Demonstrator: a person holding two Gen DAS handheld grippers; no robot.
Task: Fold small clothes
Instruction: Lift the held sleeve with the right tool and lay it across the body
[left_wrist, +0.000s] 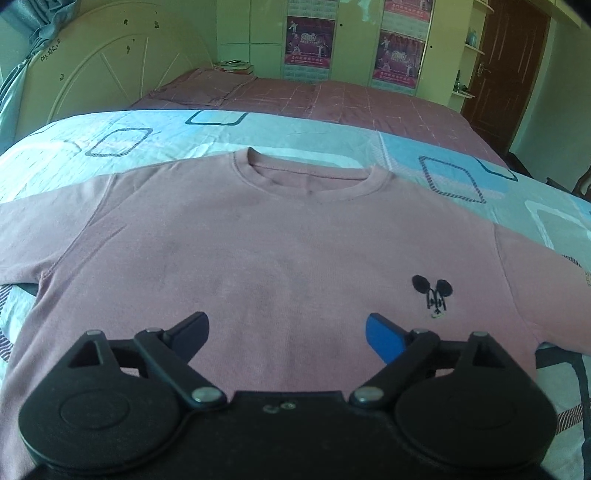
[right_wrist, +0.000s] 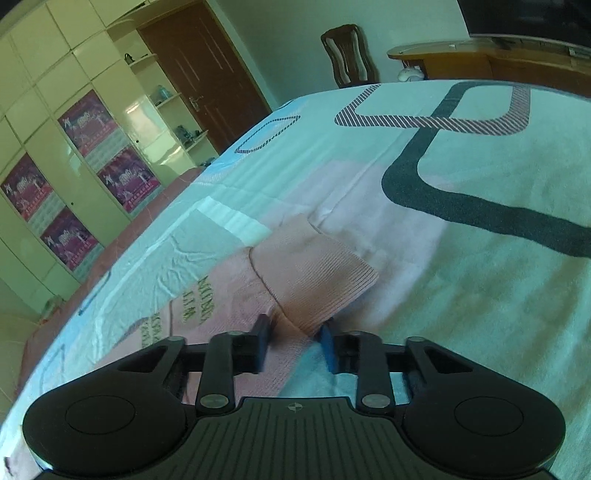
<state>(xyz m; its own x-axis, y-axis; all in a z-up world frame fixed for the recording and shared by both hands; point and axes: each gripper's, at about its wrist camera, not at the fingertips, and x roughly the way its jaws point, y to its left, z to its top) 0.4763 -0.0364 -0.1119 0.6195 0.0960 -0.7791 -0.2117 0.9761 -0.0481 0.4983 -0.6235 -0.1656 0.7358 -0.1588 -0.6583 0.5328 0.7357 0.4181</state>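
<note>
Evidently the first fold is starting: the pink sweatshirt (left_wrist: 258, 236) lies flat, front up, on the bed (left_wrist: 424, 147). Left gripper (left_wrist: 286, 334) hovers over its chest, jaws released; right gripper (right_wrist: 295, 341) has its jaws clenched on the sleeve cuff (right_wrist: 314, 273), which probably needs carrying toward the chest.

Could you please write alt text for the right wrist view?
The right gripper is closed on the ribbed cuff of a pink sweatshirt sleeve lying on a pale blue patterned bedspread. A wardrobe and a brown door stand behind.
</note>
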